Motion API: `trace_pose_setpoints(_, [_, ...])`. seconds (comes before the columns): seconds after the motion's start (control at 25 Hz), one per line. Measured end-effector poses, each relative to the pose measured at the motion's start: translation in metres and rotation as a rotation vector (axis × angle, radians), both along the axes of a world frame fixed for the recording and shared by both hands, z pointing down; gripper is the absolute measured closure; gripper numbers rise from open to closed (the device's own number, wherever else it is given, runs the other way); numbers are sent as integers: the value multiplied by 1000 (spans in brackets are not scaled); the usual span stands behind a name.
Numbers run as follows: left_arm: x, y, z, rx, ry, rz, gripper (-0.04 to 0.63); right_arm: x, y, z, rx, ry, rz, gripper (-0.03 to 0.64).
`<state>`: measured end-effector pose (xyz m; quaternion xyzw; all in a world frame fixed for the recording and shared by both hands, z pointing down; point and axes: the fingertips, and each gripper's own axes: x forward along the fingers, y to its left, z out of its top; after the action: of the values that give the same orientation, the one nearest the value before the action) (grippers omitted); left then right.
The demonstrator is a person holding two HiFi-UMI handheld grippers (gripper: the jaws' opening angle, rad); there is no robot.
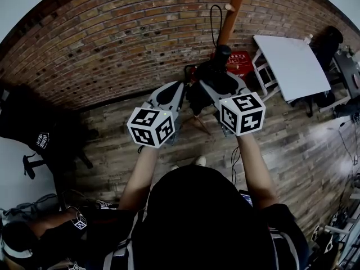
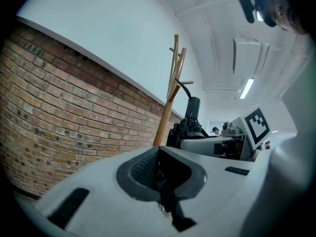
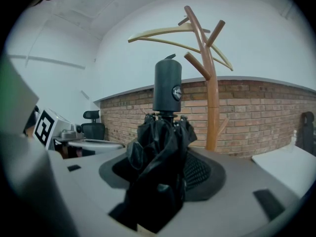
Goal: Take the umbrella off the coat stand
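A red crate (image 1: 241,62) stands on the wooden floor (image 1: 304,151) at the foot of the coat stand (image 1: 235,10), on the side toward the white bench (image 1: 292,66); what lies inside the crate cannot be made out.

Little can be read: a white label (image 1: 43,140) on the black chair (image 1: 39,131), well to the left of the coat stand, is too small to read; each hand-held gripper carries a marker cube (image 1: 243,113) with black-and-white squares and no words; the umbrella's handle (image 3: 167,85) has a round button (image 3: 177,93) whose mark is not legible.

The right hand-held gripper (image 3: 165,162) is clenched on the umbrella (image 3: 165,132), its pads pressing the folded black fabric on both sides; the handle sticks out beyond the jaws, just in front of the coat stand's pole and below its pegs. A thin black strap (image 2: 183,87) curves up from the handle's end toward a peg; whether it hangs on that peg cannot be told.

The left hand-held gripper (image 2: 159,162) is just left of the right one, a little farther from the coat stand; its jaws are brought together with nothing between them.

The brick wall (image 1: 112,44) runs right behind the coat stand.
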<state>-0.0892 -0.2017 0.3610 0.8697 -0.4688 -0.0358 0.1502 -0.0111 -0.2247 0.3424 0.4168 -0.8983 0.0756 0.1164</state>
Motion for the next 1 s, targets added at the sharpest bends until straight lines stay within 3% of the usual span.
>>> trace_pose_setpoints(0.6, [-20, 36, 16, -40, 19, -9, 577, -15, 34, 20, -45, 11, 13, 348])
trace_pose_setpoints(1.0, [-30, 54, 30, -56, 21, -12, 577, -17, 51, 28, -10, 20, 49, 350])
